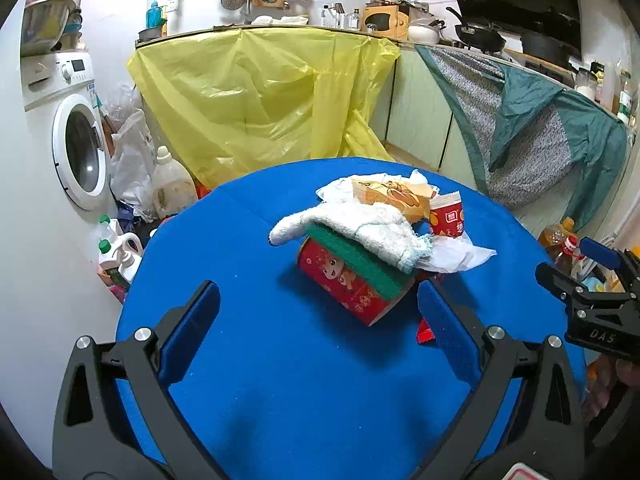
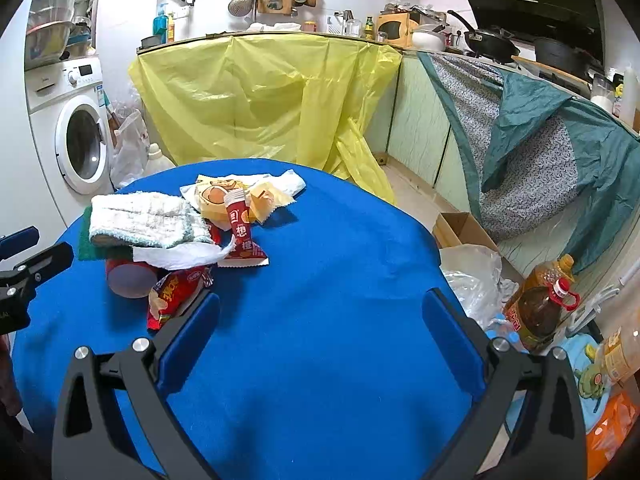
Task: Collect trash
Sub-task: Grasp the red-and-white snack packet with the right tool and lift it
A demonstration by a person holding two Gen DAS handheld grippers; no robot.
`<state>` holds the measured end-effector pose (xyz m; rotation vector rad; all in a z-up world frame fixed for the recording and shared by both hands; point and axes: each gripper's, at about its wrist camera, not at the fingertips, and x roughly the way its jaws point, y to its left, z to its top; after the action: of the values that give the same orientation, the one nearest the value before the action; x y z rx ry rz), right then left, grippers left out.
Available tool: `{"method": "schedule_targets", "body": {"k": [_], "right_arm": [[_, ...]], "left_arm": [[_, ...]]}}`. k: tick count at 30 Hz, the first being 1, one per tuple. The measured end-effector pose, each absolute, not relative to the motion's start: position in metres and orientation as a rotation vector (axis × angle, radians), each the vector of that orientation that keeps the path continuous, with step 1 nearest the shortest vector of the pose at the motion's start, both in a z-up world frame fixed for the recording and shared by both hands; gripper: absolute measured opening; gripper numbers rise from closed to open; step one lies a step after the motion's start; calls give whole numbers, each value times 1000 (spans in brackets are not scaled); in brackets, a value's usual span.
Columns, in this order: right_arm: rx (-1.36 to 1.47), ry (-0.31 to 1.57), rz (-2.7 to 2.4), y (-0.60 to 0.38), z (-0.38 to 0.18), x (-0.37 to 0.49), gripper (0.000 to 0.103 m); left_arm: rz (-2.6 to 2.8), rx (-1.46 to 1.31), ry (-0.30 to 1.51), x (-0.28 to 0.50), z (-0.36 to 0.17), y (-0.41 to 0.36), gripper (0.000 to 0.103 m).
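Round blue-covered table [image 2: 340,272], trash pile at frame upper left: red cylindrical can [image 2: 128,274] on its side, red snack wrapper [image 2: 172,296], red sachet [image 2: 242,236], yellow wrapper [image 2: 218,196]

Washing machine [image 1: 76,148], oil bottle [image 2: 540,304]

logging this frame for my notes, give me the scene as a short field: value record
surface: round blue table
trash pile: red can lying on its side, green sponge and white cloth over it
wrappers: red snack packet, red sachet, yellow wrapper
left claw: open, empty
right claw: open, empty
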<state>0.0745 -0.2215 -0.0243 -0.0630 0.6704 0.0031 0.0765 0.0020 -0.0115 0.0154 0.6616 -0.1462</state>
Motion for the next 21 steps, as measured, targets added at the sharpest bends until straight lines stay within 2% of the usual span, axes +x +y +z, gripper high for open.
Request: {"method": "schedule_targets", "body": {"k": [16, 21], "right_arm": [[-2, 734, 125, -230, -36, 98, 98], [9, 699, 207, -221, -26, 102, 98]], "left_arm": [[-193, 32, 691, 82, -20, -1, 95], [-197, 15, 695, 85, -20, 6, 95]]}}
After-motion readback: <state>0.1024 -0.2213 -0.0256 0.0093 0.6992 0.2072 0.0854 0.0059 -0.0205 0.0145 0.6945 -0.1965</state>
